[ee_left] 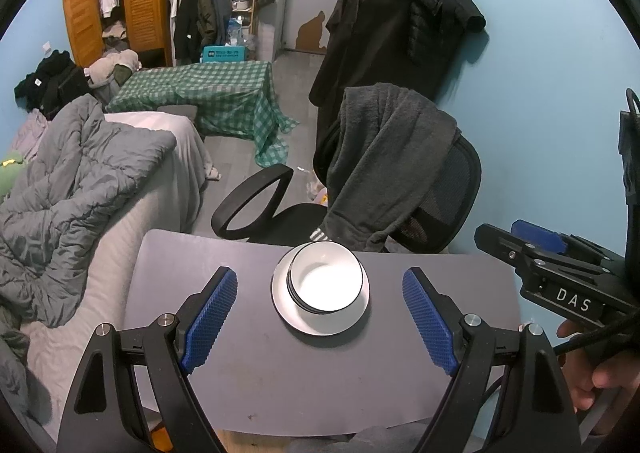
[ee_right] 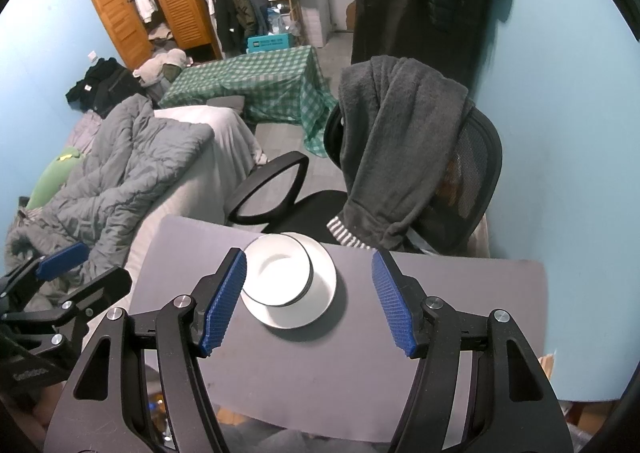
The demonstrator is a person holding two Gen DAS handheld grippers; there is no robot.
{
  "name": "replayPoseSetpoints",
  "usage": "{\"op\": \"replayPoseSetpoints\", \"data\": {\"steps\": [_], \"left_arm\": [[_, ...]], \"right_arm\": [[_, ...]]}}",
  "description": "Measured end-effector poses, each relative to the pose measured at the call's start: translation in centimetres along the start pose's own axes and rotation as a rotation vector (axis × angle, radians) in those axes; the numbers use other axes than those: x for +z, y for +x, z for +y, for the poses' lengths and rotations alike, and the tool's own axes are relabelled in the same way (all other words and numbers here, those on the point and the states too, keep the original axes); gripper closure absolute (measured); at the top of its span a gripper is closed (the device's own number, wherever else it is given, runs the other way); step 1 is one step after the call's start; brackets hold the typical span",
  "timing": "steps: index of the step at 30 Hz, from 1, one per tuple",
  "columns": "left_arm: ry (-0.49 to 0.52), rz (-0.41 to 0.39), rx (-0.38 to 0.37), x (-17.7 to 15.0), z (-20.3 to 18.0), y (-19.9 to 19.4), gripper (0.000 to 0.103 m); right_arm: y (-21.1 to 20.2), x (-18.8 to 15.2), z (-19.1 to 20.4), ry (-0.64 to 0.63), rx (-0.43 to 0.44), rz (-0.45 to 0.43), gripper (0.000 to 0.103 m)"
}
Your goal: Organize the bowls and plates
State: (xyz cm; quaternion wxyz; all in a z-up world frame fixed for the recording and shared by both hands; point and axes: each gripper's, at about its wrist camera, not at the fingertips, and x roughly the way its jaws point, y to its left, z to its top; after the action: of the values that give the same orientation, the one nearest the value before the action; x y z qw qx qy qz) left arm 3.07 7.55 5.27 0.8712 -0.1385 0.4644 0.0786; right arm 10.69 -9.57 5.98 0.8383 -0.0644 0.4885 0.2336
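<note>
**A:** Where are the dishes?

**B:** All in one pile near the far edge of the grey tabletop (ee_left: 280, 365). White bowls (ee_left: 327, 280) sit nested on a white plate (ee_left: 316, 319); dark rims showing along the bowls' side suggest several stacked there, though I can't count them. The bowls sit off-centre, toward the plate's far side.

**A:** Why pile them like that?

**B:** My guess is that nesting is the tidying itself: one footprint, the flat plate underneath as a steady base. Judged from that, the task looks near its end (or finished).

**A:** And the claws?

**B:** The left claw (ee_left: 320, 325) is spread wide with nothing between its blue pads, hovering on the near side with the stack framed in its gap. The right claw (ee_right: 310, 299) is equally wide and holds nothing; the pile sits toward its left pad. Neither touches the dishes.

**A:** Why hold back like that?

**B:** Probably to keep clear of the pile. A nudge could slide the bowls further off-centre, and the stack stands close to the edge facing the office chair (ee_right: 460, 181).
</note>
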Motion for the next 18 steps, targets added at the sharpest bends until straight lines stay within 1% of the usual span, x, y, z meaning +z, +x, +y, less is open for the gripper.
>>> {"op": "replayPoseSetpoints", "data": {"steps": [12,18], "left_arm": [[-0.003,0.009,-0.011,-0.45,-0.49,-0.10,0.017],[0.000,-0.001,-0.016,-0.79,-0.73,-0.51,0.017]], "right_arm": [[-0.13,-0.17,0.12,0.000,0.000,0.000,0.039],[-0.25,-0.15,0.20,0.000,0.003,-0.002,0.039]]}}
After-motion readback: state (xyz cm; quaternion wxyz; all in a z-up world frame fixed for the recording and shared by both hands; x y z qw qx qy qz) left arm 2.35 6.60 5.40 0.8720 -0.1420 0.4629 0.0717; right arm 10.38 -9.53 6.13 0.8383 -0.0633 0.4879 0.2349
